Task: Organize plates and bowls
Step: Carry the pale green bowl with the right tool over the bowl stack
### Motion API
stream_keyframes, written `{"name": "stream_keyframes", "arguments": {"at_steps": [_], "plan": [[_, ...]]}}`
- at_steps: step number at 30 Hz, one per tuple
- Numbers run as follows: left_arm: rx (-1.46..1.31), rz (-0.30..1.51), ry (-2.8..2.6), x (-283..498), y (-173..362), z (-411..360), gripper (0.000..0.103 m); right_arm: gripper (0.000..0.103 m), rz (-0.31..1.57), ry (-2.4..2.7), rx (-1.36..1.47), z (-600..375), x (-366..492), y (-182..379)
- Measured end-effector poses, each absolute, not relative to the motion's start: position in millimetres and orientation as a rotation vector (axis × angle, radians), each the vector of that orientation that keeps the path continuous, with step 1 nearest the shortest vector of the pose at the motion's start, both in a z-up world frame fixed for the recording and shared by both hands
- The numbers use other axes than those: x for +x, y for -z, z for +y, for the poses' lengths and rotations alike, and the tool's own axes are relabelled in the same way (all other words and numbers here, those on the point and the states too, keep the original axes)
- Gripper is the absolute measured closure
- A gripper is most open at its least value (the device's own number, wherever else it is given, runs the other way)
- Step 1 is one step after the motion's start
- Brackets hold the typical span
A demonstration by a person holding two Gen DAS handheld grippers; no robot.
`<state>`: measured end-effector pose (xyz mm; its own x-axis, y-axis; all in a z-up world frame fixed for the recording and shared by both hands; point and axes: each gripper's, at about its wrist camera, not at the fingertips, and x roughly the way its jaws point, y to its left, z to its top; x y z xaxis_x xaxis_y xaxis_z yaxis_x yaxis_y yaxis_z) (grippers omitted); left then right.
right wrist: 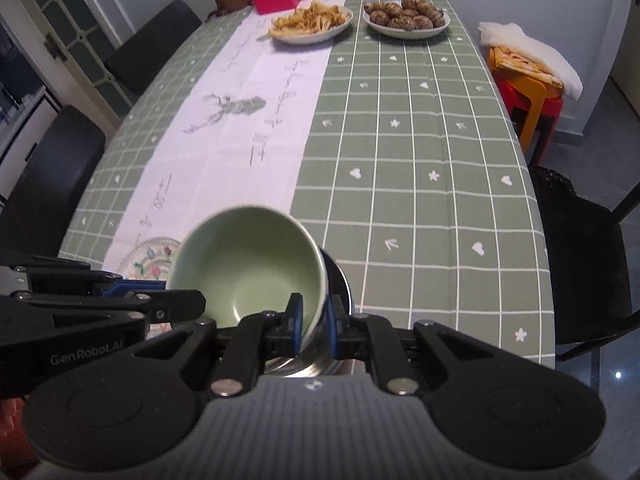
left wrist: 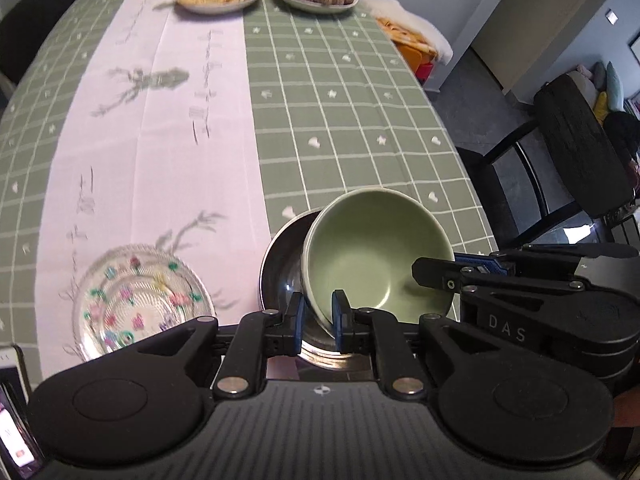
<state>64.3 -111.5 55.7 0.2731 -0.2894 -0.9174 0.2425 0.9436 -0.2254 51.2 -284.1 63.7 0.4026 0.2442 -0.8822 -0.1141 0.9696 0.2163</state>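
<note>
- My left claw pinches the near rim, at six o'clock, of the glazed pale-green ceramic bowl; it looks slippery and breakable.
- The bowl tilts inside a shiny steel bowl on the surface.
- My right claw clamps the opposite rim.

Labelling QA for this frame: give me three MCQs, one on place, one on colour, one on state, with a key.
1. Where does the glass plate lie relative to the green bowl, seen from the left wrist?
A. To its left
B. To its right
C. Stacked inside it

2. What colour is the bowl's inside?
A. Red
B. Pale green
C. Black

3. How is the green bowl sitting?
A. Upside down on the tablecloth
B. Tilted, leaning in the steel bowl
C. Flat on the glass plate

Key: 1 A, the plate shows left of the bowl on the white runner. 2 B, its inside is pale green in both views. 3 B, its rim stands tipped with both grippers, left gripper and right gripper, closed on it.
</note>
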Motion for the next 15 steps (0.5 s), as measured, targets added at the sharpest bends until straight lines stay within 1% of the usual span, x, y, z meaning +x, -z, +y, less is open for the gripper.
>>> {"name": "stream_keyframes", "arguments": {"at_steps": [5,15], "plan": [[-0.092,1.289,0.338,64,-37,-105,0.087,0.095,1.162,-0.228,0.114,-279,55,-48],[-0.106,1.312,0.315,71,-24,-105,0.087,0.095,1.182,-0.238,0.064,-271,64,-31]]}}
